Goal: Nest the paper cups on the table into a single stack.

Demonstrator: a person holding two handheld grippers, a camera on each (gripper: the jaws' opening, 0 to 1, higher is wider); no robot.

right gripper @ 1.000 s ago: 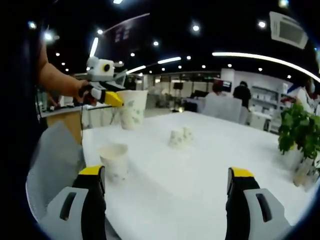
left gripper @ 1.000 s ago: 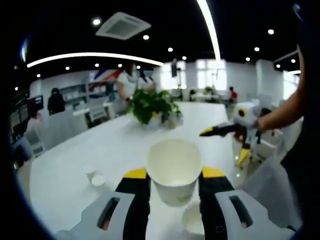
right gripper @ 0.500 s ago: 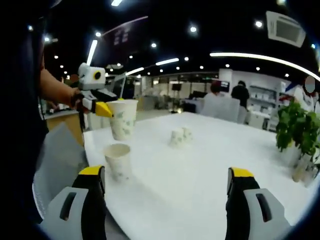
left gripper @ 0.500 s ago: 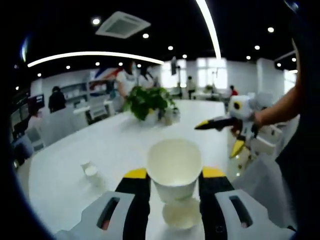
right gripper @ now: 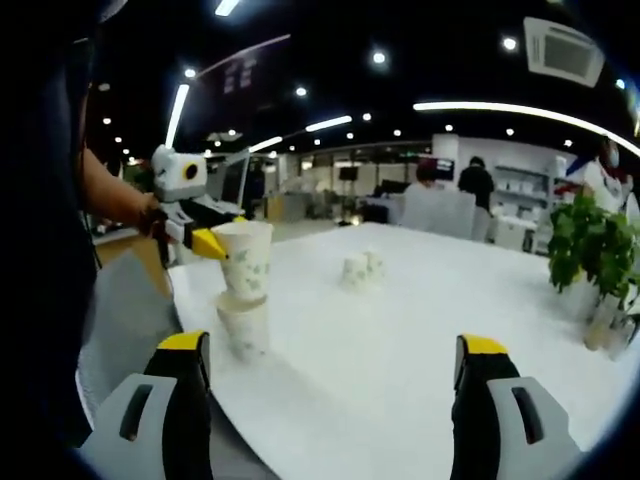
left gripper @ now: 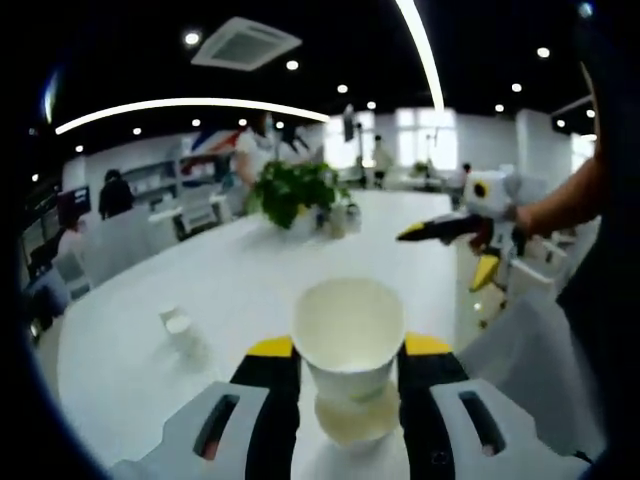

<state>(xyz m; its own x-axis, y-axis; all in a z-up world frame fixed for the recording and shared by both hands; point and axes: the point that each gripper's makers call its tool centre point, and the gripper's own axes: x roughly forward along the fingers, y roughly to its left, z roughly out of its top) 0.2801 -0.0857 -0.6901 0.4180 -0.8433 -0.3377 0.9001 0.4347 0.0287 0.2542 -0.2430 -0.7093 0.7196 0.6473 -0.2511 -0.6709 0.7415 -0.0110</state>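
Now left gripper (left gripper: 348, 352) clamps a cup (left gripper: 348, 335), upright, its base entering a second cup (right gripper: 246, 325) on the table (right gripper: 400, 330) near edge. Right gripper (right gripper: 335, 365) held level, jaws wide apart, empty. Two small cups (right gripper: 361, 270) stand mid-table.

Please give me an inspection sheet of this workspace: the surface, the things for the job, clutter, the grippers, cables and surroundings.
Surface: white table, large.
Job's things: held paper cup directly above a standing paper cup, its bottom at that rim; two small cups farther along the table.
Clutter: potted plant at the far end.
Grippers: left hand-held gripper shut on the held cup; right hand-held gripper open, nothing between its jaws.
Cables: nothing seen.
Surroundings: open office, ceiling lights, people standing in the background.
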